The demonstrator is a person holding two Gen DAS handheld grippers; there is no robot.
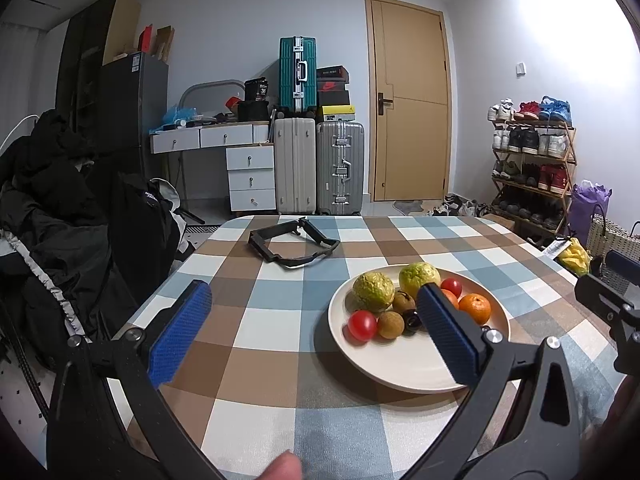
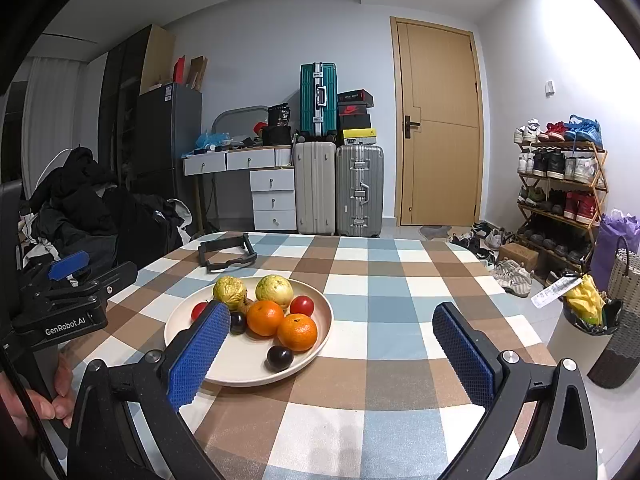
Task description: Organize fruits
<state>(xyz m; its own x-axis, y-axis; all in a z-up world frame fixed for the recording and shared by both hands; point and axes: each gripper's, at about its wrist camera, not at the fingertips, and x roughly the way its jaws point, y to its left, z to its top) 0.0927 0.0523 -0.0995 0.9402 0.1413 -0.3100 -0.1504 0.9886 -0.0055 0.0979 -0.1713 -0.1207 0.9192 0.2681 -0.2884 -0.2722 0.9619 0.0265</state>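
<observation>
Your left gripper (image 1: 316, 332) hangs over the table (image 1: 280, 360) with its blue pads spread wide and nothing between them; its right pad (image 1: 448, 336) crosses in front of the plate (image 1: 400, 372). Your right gripper (image 2: 340, 356) is just as wide open and also holds nothing, its left pad (image 2: 200, 356) overlapping the plate's near-left rim in that view.

The plate sits on the checked cloth, nearer you than the black strap (image 2: 226, 256), which lies toward the table's far edge. All the fruit is on the plate. 2 guavas (image 2: 230, 290) (image 2: 274, 290) sit side by side at the plate's far side; both are roundish, so no long axis reads clearly. In front of them are 2 oranges (image 2: 265, 317) (image 2: 297, 332), touching each other. 1 tomato (image 2: 302, 305) lies right of the guavas, another (image 1: 362, 325) on the plate's left side. A dark plum (image 2: 279, 357) rests alone near the plate's near rim, a second (image 2: 237, 323) just left of the oranges. From the left wrist, 2 brown longans (image 1: 391, 324) (image 1: 403, 301) sit between the tomatoes.
</observation>
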